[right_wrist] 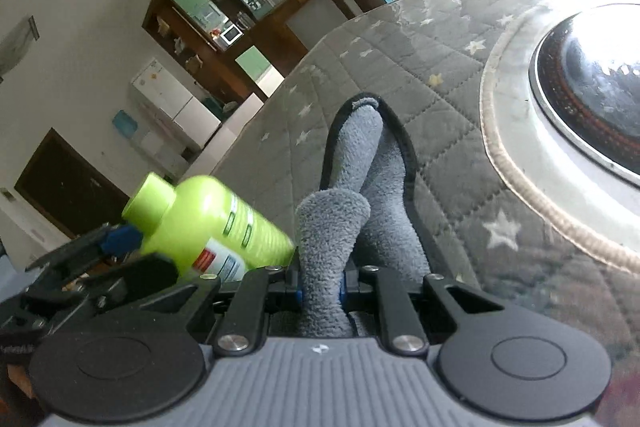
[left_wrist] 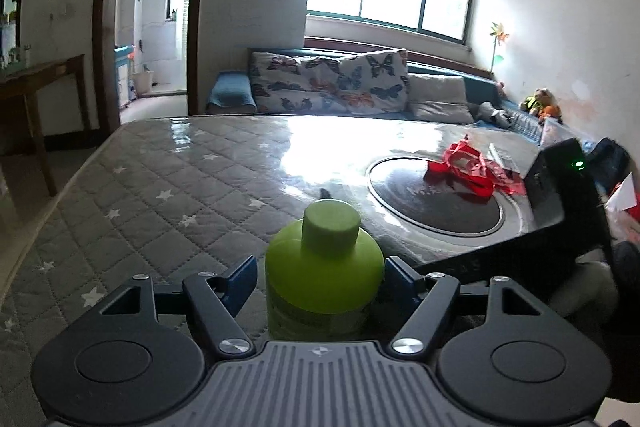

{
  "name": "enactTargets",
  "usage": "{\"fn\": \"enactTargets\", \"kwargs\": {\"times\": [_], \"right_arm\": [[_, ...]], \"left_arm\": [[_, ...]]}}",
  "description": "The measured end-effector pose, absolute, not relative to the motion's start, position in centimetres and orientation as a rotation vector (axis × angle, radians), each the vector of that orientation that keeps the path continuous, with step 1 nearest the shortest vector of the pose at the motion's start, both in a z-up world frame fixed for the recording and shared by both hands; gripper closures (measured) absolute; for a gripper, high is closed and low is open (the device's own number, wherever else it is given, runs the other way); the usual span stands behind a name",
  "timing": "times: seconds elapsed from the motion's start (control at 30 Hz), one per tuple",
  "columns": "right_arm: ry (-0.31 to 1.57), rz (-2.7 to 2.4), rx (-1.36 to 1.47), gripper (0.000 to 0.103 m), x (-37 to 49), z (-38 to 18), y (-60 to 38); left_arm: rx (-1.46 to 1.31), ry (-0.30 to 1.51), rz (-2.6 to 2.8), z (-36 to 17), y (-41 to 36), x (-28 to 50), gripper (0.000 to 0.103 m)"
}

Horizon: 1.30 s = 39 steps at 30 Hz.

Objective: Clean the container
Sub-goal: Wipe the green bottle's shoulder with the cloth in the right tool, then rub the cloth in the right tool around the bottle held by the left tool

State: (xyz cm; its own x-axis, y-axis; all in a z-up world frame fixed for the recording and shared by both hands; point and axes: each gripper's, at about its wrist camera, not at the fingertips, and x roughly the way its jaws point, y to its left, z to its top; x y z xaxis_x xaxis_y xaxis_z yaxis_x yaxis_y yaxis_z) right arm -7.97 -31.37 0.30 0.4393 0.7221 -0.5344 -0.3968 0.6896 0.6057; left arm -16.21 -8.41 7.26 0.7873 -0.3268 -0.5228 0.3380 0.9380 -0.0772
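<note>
Left tongs [left_wrist: 320,275] apart around green bottle [left_wrist: 324,267]; right tongs [right_wrist: 322,287] clamped on grey cloth [right_wrist: 340,211]; red bag [left_wrist: 468,167] beyond.

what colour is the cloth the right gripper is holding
Grey, fluffy, with a dark edge trim; the right wrist view shows it best.

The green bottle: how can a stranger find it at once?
Look at the star-patterned quilted table cover, at its near edge. There the green bottle stands between the blue pads of the left hand-held gripper. It is the only bright lime thing, with a round cap.
</note>
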Motion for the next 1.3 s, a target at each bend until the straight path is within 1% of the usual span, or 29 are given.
{"fn": "enactTargets", "kwargs": {"times": [0.03, 0.07, 0.2, 0.4, 0.53, 0.83, 1.03, 1.13, 1.3], "right_arm": [[0.863, 0.721, 0.418, 0.089, -8.3, 0.5, -31.4], [0.86, 0.722, 0.416, 0.089, -8.6, 0.8, -31.5], [0.816, 0.735, 0.449, 0.089, -9.2, 2.3, -32.2], [0.706, 0.8, 0.47, 0.089, -9.5, 6.3, -32.4], [0.683, 0.84, 0.457, 0.089, -9.0, 7.7, -31.1], [0.769, 0.794, 0.581, 0.089, -5.1, 4.7, -30.5], [0.842, 0.76, 0.554, 0.089, -4.7, 1.4, -30.3], [0.851, 0.75, 0.525, 0.089, -5.1, 0.9, -30.4], [0.852, 0.74, 0.459, 0.089, -6.4, 1.0, -30.2]], "left_arm": [[0.028, 0.557, -0.359, 7.2, -8.5, -16.2, 0.031], [0.032, 0.556, -0.362, 7.1, -8.6, -16.2, 0.033], [0.051, 0.543, -0.374, 6.8, -8.6, -16.4, 0.034], [0.08, 0.518, -0.44, 6.6, -7.9, -16.4, 0.034], [0.082, 0.518, -0.487, 6.6, -7.3, -16.0, 0.034], [0.082, 0.509, -0.519, 6.3, -6.9, -15.8, 0.034], [0.078, 0.518, -0.506, 6.4, -6.9, -15.9, 0.033], [0.07, 0.524, -0.483, 6.5, -7.0, -16.1, 0.032], [0.042, 0.537, -0.422, 6.6, -7.1, -16.4, 0.029]]}}
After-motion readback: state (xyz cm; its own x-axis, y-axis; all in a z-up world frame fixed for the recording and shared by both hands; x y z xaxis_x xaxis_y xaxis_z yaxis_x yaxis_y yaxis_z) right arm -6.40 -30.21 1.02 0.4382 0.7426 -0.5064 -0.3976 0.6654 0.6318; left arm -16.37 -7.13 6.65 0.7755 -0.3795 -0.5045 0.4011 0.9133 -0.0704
